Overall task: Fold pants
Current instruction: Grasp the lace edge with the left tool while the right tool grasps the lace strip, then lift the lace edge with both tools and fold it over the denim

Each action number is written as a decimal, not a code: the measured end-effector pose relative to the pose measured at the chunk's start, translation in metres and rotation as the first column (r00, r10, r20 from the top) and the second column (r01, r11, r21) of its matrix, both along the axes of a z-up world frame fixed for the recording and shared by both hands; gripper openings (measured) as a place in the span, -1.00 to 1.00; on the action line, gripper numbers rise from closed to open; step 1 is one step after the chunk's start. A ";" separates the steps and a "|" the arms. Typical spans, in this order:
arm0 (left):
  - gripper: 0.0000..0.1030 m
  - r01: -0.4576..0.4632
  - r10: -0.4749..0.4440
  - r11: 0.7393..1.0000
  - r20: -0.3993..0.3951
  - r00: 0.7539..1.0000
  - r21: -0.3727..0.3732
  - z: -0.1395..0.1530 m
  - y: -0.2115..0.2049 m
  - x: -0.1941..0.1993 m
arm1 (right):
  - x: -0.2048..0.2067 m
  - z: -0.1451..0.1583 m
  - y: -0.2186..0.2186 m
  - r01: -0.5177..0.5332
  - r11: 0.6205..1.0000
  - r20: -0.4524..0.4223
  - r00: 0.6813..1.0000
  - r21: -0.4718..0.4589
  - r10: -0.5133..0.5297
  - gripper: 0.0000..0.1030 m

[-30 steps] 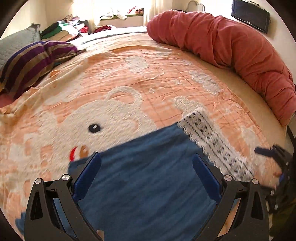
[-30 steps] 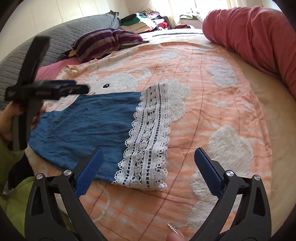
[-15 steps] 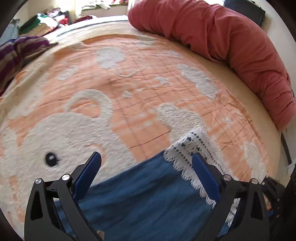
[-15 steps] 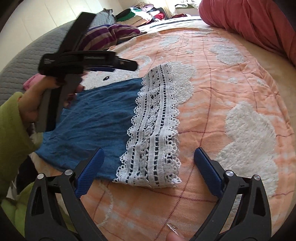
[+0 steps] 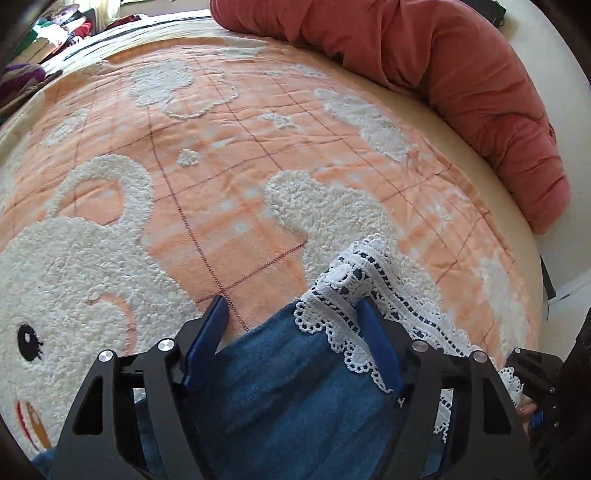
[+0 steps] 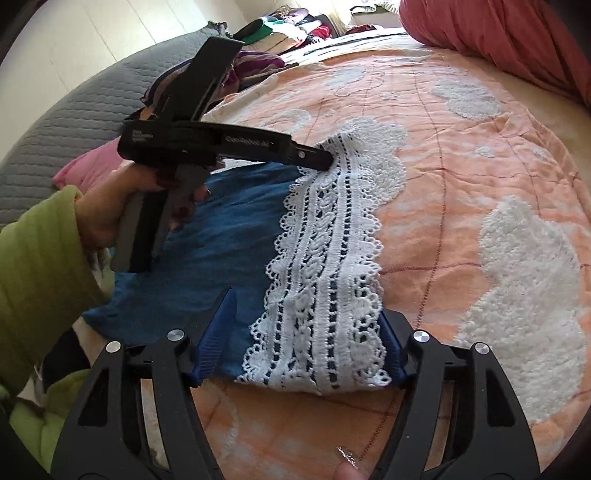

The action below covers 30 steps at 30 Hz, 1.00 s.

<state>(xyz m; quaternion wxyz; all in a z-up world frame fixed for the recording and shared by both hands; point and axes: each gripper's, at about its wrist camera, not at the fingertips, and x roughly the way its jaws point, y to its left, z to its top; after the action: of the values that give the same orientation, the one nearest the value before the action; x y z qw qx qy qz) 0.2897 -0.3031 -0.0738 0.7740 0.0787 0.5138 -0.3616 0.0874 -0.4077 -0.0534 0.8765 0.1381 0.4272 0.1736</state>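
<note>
Blue pants (image 5: pixel 291 391) with a white lace hem (image 5: pixel 369 284) lie on an orange bear-print blanket (image 5: pixel 221 155). My left gripper (image 5: pixel 293 325) is open, its jaws straddling the far corner of the hem where blue cloth meets lace. In the right wrist view the pants (image 6: pixel 221 251) and lace hem (image 6: pixel 325 280) lie flat. My right gripper (image 6: pixel 306 332) is open, its jaws either side of the near corner of the hem. The left gripper (image 6: pixel 325 160) shows there from the side, its tip at the lace's far end.
A long red rolled duvet (image 5: pixel 461 85) lies along the far right edge of the bed. A striped pillow (image 6: pixel 255 66) and a grey quilted headboard (image 6: pixel 74 122) are at the left. Piled clothes (image 6: pixel 295 26) sit beyond the bed.
Both grippers moved forward and down onto the lace hem: the left to the far corner, the right to the near corner. The jaws have narrowed around the cloth.
</note>
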 end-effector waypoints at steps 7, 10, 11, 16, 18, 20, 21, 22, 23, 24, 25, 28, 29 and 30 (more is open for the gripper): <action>-0.18 -0.006 0.003 0.999 -0.056 0.998 -0.043 0.000 0.004 -0.004 | 0.003 -0.002 -0.001 -0.015 1.000 0.002 1.000 0.021 0.015 -0.22; -0.43 -0.014 0.012 0.999 -0.050 0.999 -0.042 0.002 0.001 -0.009 | 0.005 -0.003 -0.001 -0.022 0.999 -0.001 1.000 0.037 0.022 -0.43; -0.45 -0.017 0.015 0.999 -0.038 0.999 -0.037 0.002 0.000 -0.011 | 0.006 -0.003 -0.001 -0.030 0.999 0.005 1.000 0.045 0.030 -0.47; -0.70 -0.060 0.057 0.995 -0.037 0.998 -0.085 0.009 0.011 -0.013 | 0.008 0.002 0.003 -0.054 0.997 0.022 0.998 0.055 0.053 -0.61; -0.71 -0.081 0.076 0.988 -0.038 0.996 -0.133 0.016 0.021 -0.015 | 0.007 0.010 0.006 -0.074 0.995 0.044 0.997 0.063 0.071 -0.65; -0.72 -0.096 0.092 0.980 -0.031 0.995 -0.175 0.024 0.031 -0.017 | 0.006 0.020 0.014 -0.097 0.994 0.072 0.993 0.040 0.094 -0.65; -0.72 -0.108 0.104 0.972 -0.032 0.994 -0.207 0.030 0.040 -0.019 | 0.006 0.025 0.017 -0.108 0.994 0.085 0.991 0.034 0.104 -0.66; -0.72 -0.117 0.113 0.967 -0.033 0.993 -0.225 0.034 0.045 -0.019 | 0.005 0.030 0.021 -0.119 0.992 0.097 0.989 0.028 0.116 -0.66; -0.72 -0.129 0.125 0.961 -0.034 0.992 -0.243 0.038 0.052 -0.020 | 0.005 0.036 0.026 -0.131 0.991 0.114 0.985 0.015 0.128 -0.66; -0.72 -0.143 0.139 0.953 -0.034 0.990 -0.268 0.044 0.062 -0.021 | 0.005 0.042 0.031 -0.142 0.990 0.130 0.981 -0.001 0.141 -0.66; -0.72 -0.155 0.153 0.945 -0.031 0.988 -0.286 0.048 0.069 -0.022 | 0.005 0.047 0.036 -0.155 0.988 0.144 0.977 -0.017 0.156 -0.66; -0.72 -0.194 0.197 0.918 -0.025 0.980 -0.346 0.061 0.095 -0.027 | 0.006 0.064 0.056 -0.200 0.977 0.189 0.959 -0.076 0.212 -0.66; -0.72 -0.210 0.217 0.908 -0.023 0.976 -0.362 0.065 0.107 -0.029 | 0.008 0.069 0.064 -0.218 0.971 0.200 0.951 -0.100 0.235 -0.66; -0.72 -0.221 0.229 0.902 -0.021 0.973 -0.370 0.067 0.115 -0.029 | 0.008 0.074 0.071 -0.235 0.965 0.211 0.943 -0.120 0.256 -0.66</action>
<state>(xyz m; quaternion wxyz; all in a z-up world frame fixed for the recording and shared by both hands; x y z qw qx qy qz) 0.2610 -0.1877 -0.0067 0.8172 -0.1243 0.4333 -0.3593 0.0950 -0.3367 0.0206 0.8961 0.0222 0.3468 0.2760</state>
